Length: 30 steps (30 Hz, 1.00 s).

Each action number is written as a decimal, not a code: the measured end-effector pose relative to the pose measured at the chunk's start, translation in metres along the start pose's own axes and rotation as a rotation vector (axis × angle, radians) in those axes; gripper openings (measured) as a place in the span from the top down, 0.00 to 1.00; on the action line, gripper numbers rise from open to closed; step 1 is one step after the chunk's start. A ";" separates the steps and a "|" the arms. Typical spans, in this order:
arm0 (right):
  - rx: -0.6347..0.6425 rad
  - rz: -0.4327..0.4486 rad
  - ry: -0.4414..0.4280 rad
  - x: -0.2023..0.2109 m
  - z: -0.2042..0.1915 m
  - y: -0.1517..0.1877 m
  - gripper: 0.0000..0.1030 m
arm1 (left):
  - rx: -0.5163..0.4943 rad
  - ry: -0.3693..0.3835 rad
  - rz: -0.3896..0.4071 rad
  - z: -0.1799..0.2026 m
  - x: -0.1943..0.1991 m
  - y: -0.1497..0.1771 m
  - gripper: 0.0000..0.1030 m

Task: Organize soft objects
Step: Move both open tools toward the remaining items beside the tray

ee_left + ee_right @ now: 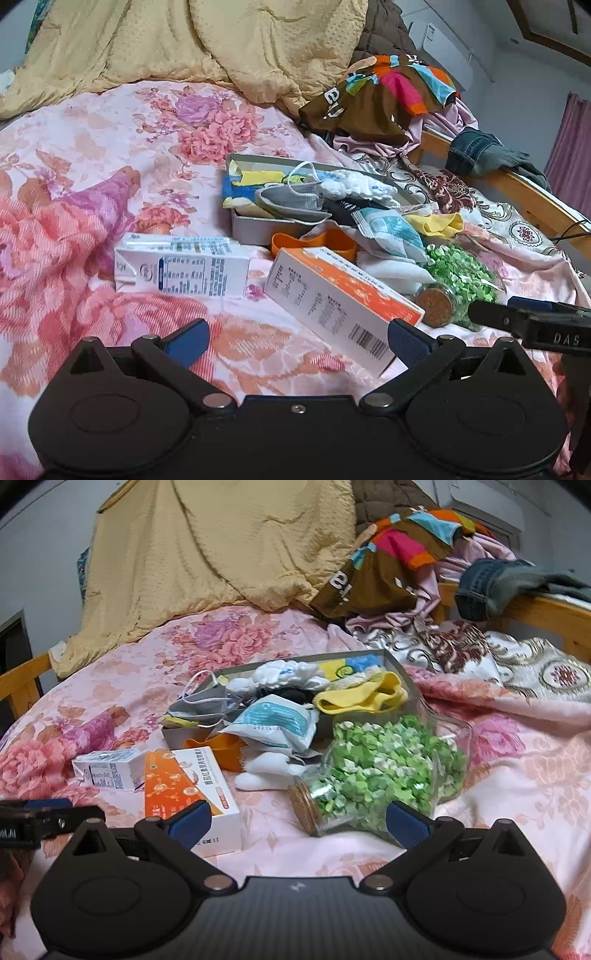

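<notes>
Hovering with fingers spread wide and empty, left claw (297, 341) and right claw (298, 822) face the grey rectangular tray (404, 672) of soft cloths at twelve o'clock on the floral bed (517, 794).

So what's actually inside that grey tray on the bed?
The grey tray is piled with soft things: a yellow sock, a white fluffy item, a grey face mask and a packaged mask spilling over its front edge. Whatever lies beneath the pile is hidden.
</notes>
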State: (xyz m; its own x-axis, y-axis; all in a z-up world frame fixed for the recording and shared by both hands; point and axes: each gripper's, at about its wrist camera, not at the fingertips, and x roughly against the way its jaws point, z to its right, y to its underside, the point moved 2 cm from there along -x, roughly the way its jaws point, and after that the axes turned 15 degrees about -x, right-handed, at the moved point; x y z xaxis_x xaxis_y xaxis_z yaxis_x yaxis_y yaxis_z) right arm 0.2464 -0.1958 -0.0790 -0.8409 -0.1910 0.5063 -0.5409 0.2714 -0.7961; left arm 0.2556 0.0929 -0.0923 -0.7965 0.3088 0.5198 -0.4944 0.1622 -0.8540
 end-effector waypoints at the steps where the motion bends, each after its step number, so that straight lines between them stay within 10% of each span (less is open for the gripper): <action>1: 0.010 0.001 0.000 -0.001 -0.002 0.000 0.00 | -0.001 0.004 0.005 -0.001 -0.002 -0.002 0.01; 30: 0.173 -0.026 -0.020 -0.054 -0.029 -0.040 0.00 | -0.052 0.102 0.112 -0.013 -0.050 -0.056 0.01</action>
State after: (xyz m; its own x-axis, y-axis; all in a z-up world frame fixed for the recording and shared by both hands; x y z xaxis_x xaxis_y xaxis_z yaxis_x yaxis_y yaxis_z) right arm 0.3134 -0.1693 -0.0651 -0.8252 -0.2155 0.5221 -0.5505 0.1003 -0.8288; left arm 0.3281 0.0803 -0.0706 -0.8052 0.4207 0.4180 -0.3832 0.1689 -0.9081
